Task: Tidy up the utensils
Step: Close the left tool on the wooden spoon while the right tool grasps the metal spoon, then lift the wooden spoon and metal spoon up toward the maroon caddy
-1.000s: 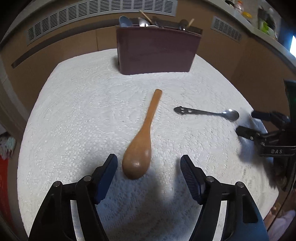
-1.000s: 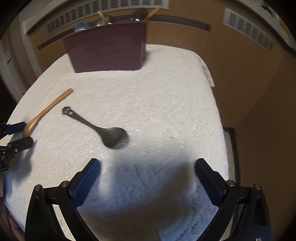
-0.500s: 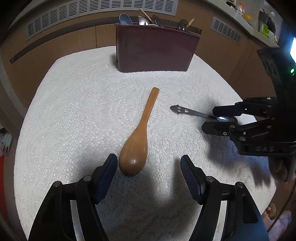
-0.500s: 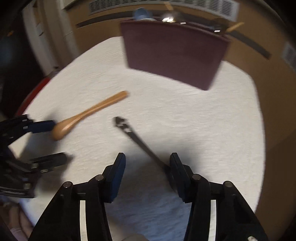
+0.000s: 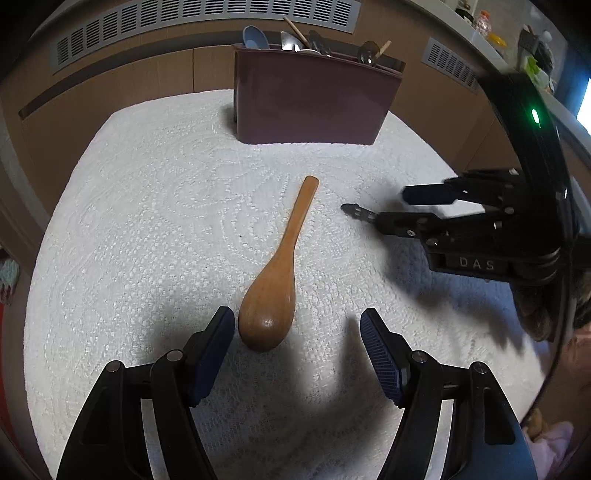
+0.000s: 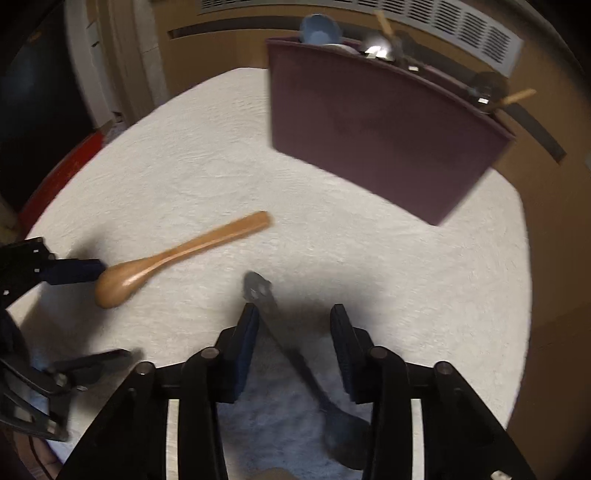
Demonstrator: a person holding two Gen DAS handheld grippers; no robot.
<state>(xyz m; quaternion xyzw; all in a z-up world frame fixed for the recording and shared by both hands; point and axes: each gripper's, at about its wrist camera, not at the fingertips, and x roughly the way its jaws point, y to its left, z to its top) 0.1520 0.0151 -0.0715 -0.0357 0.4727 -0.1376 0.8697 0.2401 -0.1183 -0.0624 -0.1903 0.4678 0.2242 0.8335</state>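
Note:
A wooden spoon (image 5: 280, 273) lies on the white tablecloth, bowl toward me, just ahead of my open left gripper (image 5: 297, 345); it also shows in the right wrist view (image 6: 173, 254). A metal spoon (image 6: 280, 332) lies between the fingers of my right gripper (image 6: 295, 339), which is open around its handle; only the handle tip (image 5: 354, 211) shows in the left wrist view, beside the right gripper (image 5: 417, 208). A maroon utensil holder (image 5: 314, 99) stands at the back with several utensils in it, and it also shows in the right wrist view (image 6: 376, 136).
The round table has a white lace cloth (image 5: 155, 221). Wooden walls with vents (image 5: 192, 22) stand behind it. The table edge drops off on the right (image 6: 524, 258). A red object (image 6: 70, 162) sits beyond the left edge.
My right gripper has moved in over the metal spoon, straddling its handle with narrower jaws. My left gripper has edged a little closer to the wooden spoon's bowl.

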